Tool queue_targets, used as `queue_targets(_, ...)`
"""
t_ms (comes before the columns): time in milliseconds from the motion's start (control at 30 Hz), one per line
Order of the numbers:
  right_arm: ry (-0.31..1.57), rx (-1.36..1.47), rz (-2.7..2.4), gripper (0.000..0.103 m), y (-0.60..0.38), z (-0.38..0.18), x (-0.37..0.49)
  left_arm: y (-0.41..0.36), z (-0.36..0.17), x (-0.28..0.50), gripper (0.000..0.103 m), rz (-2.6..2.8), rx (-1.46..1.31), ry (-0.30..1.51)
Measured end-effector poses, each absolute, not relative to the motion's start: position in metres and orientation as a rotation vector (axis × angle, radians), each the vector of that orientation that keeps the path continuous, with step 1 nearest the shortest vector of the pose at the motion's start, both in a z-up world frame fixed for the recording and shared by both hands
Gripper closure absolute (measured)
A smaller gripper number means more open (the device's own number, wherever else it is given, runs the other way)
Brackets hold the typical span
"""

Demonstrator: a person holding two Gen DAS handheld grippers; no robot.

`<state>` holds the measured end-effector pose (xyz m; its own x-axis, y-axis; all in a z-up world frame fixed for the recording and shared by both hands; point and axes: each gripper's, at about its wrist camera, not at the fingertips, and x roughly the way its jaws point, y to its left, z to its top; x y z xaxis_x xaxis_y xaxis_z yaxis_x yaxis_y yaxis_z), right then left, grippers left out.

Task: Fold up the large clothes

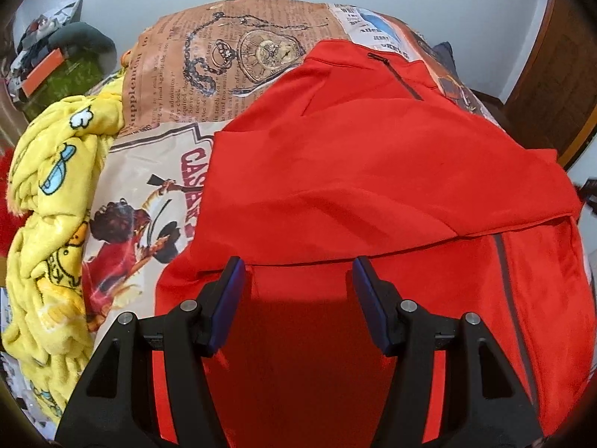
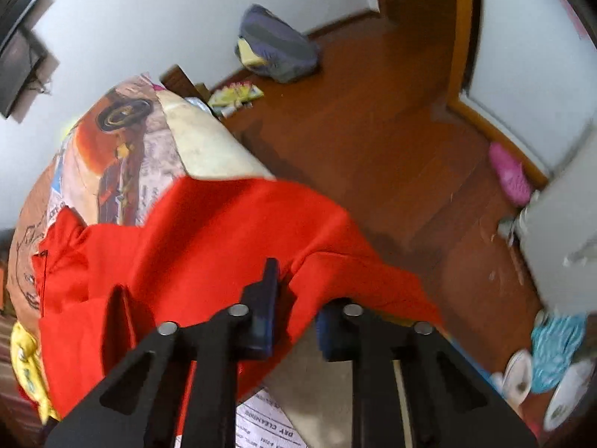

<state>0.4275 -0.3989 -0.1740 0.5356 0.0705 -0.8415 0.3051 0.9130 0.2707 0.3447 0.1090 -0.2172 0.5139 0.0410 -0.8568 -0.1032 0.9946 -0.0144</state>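
Seen from the left wrist, left to right: a crumpled yellow cartoon-print blanket (image 1: 52, 224) heaped at the bed's left edge, just beside a newspaper-print bedsheet (image 1: 227, 71) showing a pocket watch and chain. Spread across that sheet, a red jacket (image 1: 373, 156), dark zip pocket near its far end, one layer folded over another, a grey zipper line running down the lower layer at right. In the foreground, left gripper (image 1: 298, 272) released, blue-padded jaws wide apart above the red fabric, nothing between them; whether the tips touch the cloth, impossible to tell. Far right, a dark wooden door frame (image 1: 552, 86).

Seen from the right wrist, left to right: a sliver of yellow blanket (image 2: 26, 366) at the lower left, then the printed bedsheet (image 2: 119, 142) curving over the mattress, with the red jacket (image 2: 209, 239) draped over the bed's near corner. Right gripper (image 2: 294, 298) with a gap between its jaws, a hanging edge of red fabric lying in that gap; whether the pads actually pinch it, not clear from this angle. Beyond the bed, a reddish wooden floor (image 2: 373, 142), a grey-blue bag (image 2: 280, 44) against the white wall, a pink slipper (image 2: 509, 173) near the baseboard, and a blue cloth (image 2: 556, 351) beside white slippers at far right. View slightly blurred.
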Motion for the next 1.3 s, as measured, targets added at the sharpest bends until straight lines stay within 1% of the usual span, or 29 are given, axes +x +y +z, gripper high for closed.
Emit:
queue_targets(200, 0.843, 0.282, -0.074, 0.093, -0.383, -0.105, 0.423, 0.108, -0.214, 0.340, 0.044, 0.084, -0.064, 1.013)
queue_targets(400, 0.726, 0.047, 0.085, 0.093, -0.309, -0.043, 0.407, 0.108, -0.207, 0.335, 0.044, 0.068, -0.080, 0.992)
queue_targets(500, 0.709, -0.006, 0.219, 0.093, -0.269, -0.029, 0.399, 0.109, -0.204, 0.332, 0.044, 0.061, -0.091, 0.984)
queue_targets(600, 0.713, -0.068, 0.342, 0.093, -0.233, -0.027, 0.386, 0.111, -0.201, 0.327, 0.044, 0.053, -0.095, 0.976)
queue_targets(667, 0.761, -0.097, 0.417, 0.093, -0.208, -0.037, 0.380, 0.113, -0.200, 0.324, 0.044, 0.049, -0.091, 0.973)
queue_targets(867, 1.001, -0.064, 0.486, 0.093, -0.172, -0.107, 0.382, 0.119, -0.198, 0.313, 0.044, 0.043, -0.087, 0.969)
queue_targets(967, 1.119, -0.029, 0.484, 0.093, -0.163, -0.138, 0.387, 0.122, -0.200, 0.309, 0.044, 0.034, -0.093, 0.976)
queue_targets(1000, 1.143, -0.015, 0.479, 0.092, -0.160, -0.141, 0.386, 0.122, -0.200, 0.308, 0.044, 0.034, -0.093, 0.978)
queue_targets(1067, 1.220, 0.035, 0.449, 0.083, -0.165, -0.155, 0.384, 0.122, -0.202, 0.307, 0.044, 0.032, -0.091, 0.985)
queue_targets(1100, 1.261, 0.063, 0.434, 0.075, -0.168, -0.160, 0.383, 0.121, -0.203, 0.307, 0.044, 0.032, -0.091, 0.988)
queue_targets(1200, 1.289, 0.151, 0.454, 0.072, -0.183, -0.153, 0.375, 0.119, -0.203, 0.306, 0.044, 0.028, -0.091, 0.987)
queue_targets(1267, 1.291, 0.204, 0.475, 0.066, -0.195, -0.143, 0.370, 0.117, -0.203, 0.306, 0.044, 0.024, -0.090, 0.987)
queue_targets(1300, 1.276, 0.241, 0.484, 0.060, -0.205, -0.134, 0.368, 0.116, -0.203, 0.307, 0.044, 0.023, -0.089, 0.987)
